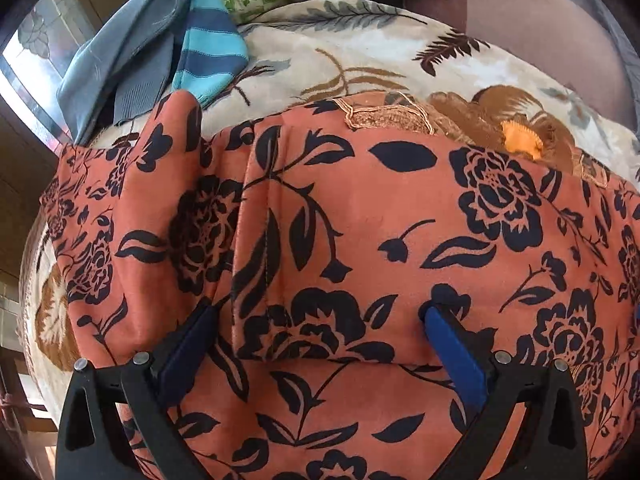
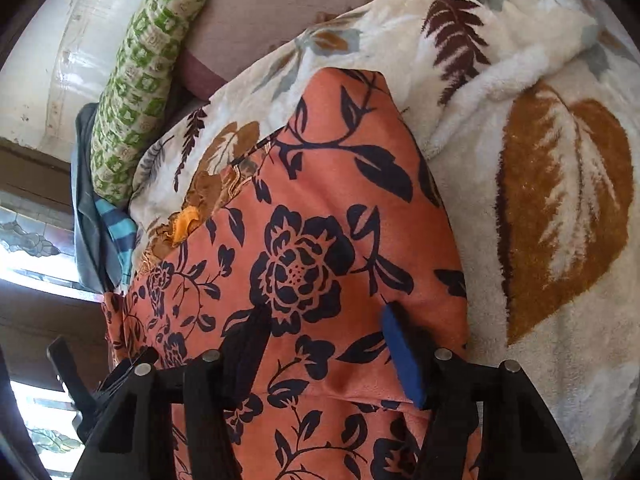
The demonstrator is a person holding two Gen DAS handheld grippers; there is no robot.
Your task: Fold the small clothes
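Your left gripper (image 1: 320,320) and right gripper (image 2: 320,332) both hang with jaws spread, gripping nothing, over the rust-orange garment with black flower print (image 1: 360,220) — it lies on the cream leaf-patterned fleece blanket (image 2: 560,280). Its far edge is clear; a striped blue sock (image 1: 208,56) and green checked pillow (image 2: 136,92) lie beyond.

bed (image 2: 256,12) | leaf-print blanket (image 2: 560,280) | orange floral garment (image 1: 360,220) spread on top
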